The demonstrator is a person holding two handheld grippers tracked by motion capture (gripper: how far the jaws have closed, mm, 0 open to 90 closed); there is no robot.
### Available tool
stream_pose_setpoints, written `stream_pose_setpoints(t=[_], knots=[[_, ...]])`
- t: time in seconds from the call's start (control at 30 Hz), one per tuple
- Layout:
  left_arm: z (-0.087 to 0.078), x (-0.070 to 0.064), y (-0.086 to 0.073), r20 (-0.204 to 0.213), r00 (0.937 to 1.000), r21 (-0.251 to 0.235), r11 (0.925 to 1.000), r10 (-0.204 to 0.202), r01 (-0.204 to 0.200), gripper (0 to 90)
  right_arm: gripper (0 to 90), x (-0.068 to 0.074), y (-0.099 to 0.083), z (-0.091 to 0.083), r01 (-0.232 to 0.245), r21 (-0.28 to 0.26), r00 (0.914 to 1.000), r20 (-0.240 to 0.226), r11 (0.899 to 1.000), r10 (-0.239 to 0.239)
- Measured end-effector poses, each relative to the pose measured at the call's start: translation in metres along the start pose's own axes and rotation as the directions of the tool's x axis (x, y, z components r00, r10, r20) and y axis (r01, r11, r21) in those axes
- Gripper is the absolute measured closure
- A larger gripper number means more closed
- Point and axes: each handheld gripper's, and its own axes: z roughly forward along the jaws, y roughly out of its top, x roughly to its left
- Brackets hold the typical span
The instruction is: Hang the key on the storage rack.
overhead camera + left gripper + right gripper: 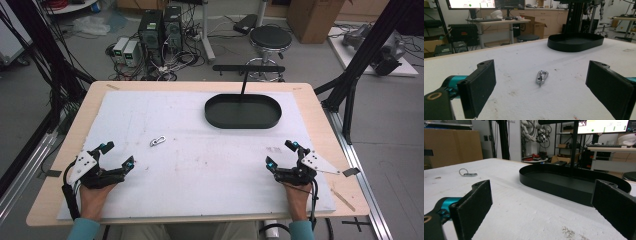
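Black and oval, the tray [243, 111] sits empty on the bench [200, 165]; a metal carabiner [157, 141] lies apart. Left claw [117, 156] and right claw [280, 154] gape wide, holding nothing.

The right gripper view cut off the black oval tray [554, 182] at its right edge behind a jaw, and the small metal carabiner [158, 141] was too small from above to show its clasp.
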Motion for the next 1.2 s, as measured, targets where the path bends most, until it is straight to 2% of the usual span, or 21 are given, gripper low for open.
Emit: stream_pose_setpoints(t=[0.07,0.13,0.17,0.27,0.33,0.43,0.53,0.63,0.7,0.8,0.87,0.9,0.93,0.97,1.03,1.07,1.13,1.2], knots=[[0.0,0.001,0.0,-0.008,0.9999,-0.001,1.0,-0.009,0.009,9.7,2.9,0.0,0.0,0.0,0.003,0.003,1.0,0.001,1.0,-0.003],[0.0,0.002,0.002,-0.025,0.9996,0.032,0.9994,-0.012,0.013,9.7,2.9,0.0,0.0,0.0,0.0,0.004,1.0,0.001,1.0,0.0],[0.0,0.003,0.003,-0.029,0.9996,0.048,0.9988,-0.005,0.006,9.7,2.9,0.0,0.0,0.0,0.0,0.004,1.0,0.001,1.0,0.0],[-0.001,0.005,0.01,-0.026,0.9997,0.054,0.9985,0.005,-0.004,9.7,2.9,0.0,0.0,0.0,-0.001,0.003,1.0,0.0,1.0,0.001],[0.0,0.007,0.017,-0.004,1.0,0.058,0.9983,0.002,-0.001,9.7,2.9,0.0,0.0,0.0,-0.001,0.004,1.0,0.001,1.0,0.001],[0.004,0.01,0.03,0.019,0.9996,0.087,0.996,0.02,-0.021,9.7,2.9,0.0,0.0,0.0,-0.001,0.004,1.0,0.001,1.0,0.001],[0.011,0.013,0.045,0.043,0.9984,0.131,0.9906,0.036,-0.042,9.7,2.9,0.0,0.0,0.0,-0.004,0.005,1.0,0.0,1.0,0.004],[0.019,0.014,0.059,0.066,0.9957,0.179,0.981,0.065,-0.076,9.8,2.9,0.0,0.0,0.0,-0.005,0.004,1.0,0.001,1.0,0.005],[0.027,0.015,0.069,0.088,0.9939,0.207,0.9747,0.067,-0.084,9.8,2.8,0.0,0.0,0.0,-0.004,0.005,1.0,0.001,1.0,0.004],[0.039,0.016,0.08,0.113,0.9903,0.249,0.9625,0.081,-0.107,10.3,2.9,0.0,0.0,0.0,-0.002,0.004,1.0,0.001,1.0,0.002],[0.047,0.016,0.086,0.116,0.9882,0.276,0.9525,0.101,-0.129,10.5,2.9,0.0,0.0,0.0,-0.001,0.004,1.0,0.001,1.0,0.001],[0.051,0.017,0.088,0.122,0.9882,0.291,0.9484,0.094,-0.126,10.6,2.9,0.0,0.0,0.0,0.004,0.004,1.0,0.002,1.0,-0.004],[0.059,0.018,0.091,0.132,0.9858,0.327,0.9341,0.104,-0.143,10.5,2.9,0.0,0.0,0.0,0.005,0.006,1.0,0.001,1.0,-0.005],[0.059,0.018,0.091,0.132,0.9858,0.327,0.9341,0.104,-0.143,10.6,2.9,0.0,0.0,0.0,0.004,0.006,1.0,0.001,1.0,-0.004],[0.066,0.018,0.093,0.145,0.9828,0.352,0.9222,0.115,-0.16,10.7,2.9,0.001,0.0,0.0,-0.001,0.007,1.0,0.003,1.0,0.001],[0.069,0.019,0.094,0.149,0.9813,0.369,0.9139,0.122,-0.169,10.7,2.9,0.0,0.0,0.0,0.003,0.004,1.0,0.005,1.0,-0.003],[0.076,0.02,0.095,0.155,0.9815,0.397,0.9026,0.113,-0.166,10.7,2.9,0.0,0.0,0.0,0.003,0.002,1.0,0.004,1.0,-0.003],[0.083,0.02,0.095,0.169,0.9781,0.437,0.8802,0.121,-0.185,10.7,2.9,0.0,0.0,0.0,0.003,0.003,1.0,0.005,1.0,-0.003]])
